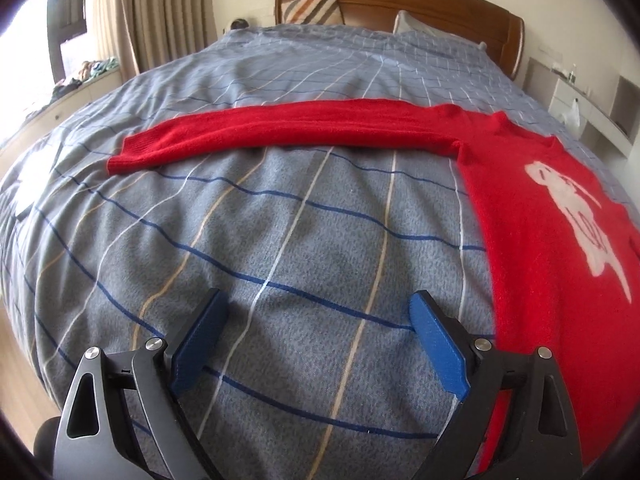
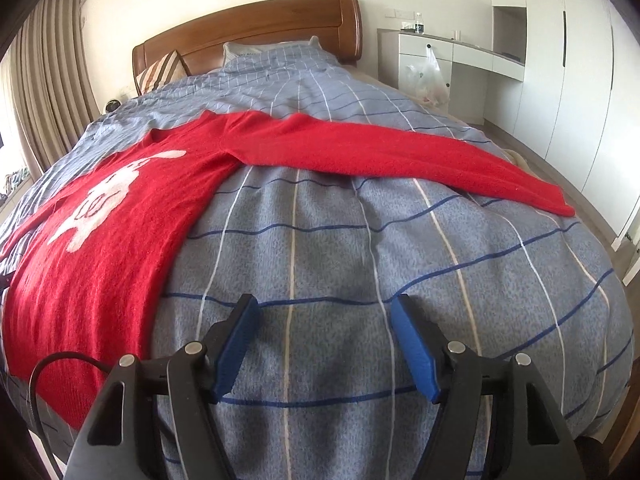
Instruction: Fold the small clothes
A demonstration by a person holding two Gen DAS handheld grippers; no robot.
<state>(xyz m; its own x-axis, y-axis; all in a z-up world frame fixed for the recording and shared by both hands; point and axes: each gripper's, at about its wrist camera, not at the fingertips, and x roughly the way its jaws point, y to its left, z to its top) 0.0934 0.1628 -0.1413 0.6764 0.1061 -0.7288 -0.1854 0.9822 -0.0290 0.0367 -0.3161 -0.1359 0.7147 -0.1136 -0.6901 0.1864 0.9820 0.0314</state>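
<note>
Currently laid flat for folding on grey-blue checked quilted bedspread: red knitted sweater with white cartoon motif, both sleeves stretched sideways | left gripper beside sweater hem, jaws spread wide, holding nothing | right gripper over bare quilt, jaws parted, empty, likely readying first grab

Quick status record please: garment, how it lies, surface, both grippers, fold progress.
garment: red sweater with white figure on front
layout: flat, both sleeves spread out sideways
surface: blue checked blanket on bed
left gripper: open, empty, above blanket beside sweater body
right gripper: open, empty, above blanket
fold progress: none yet
</note>
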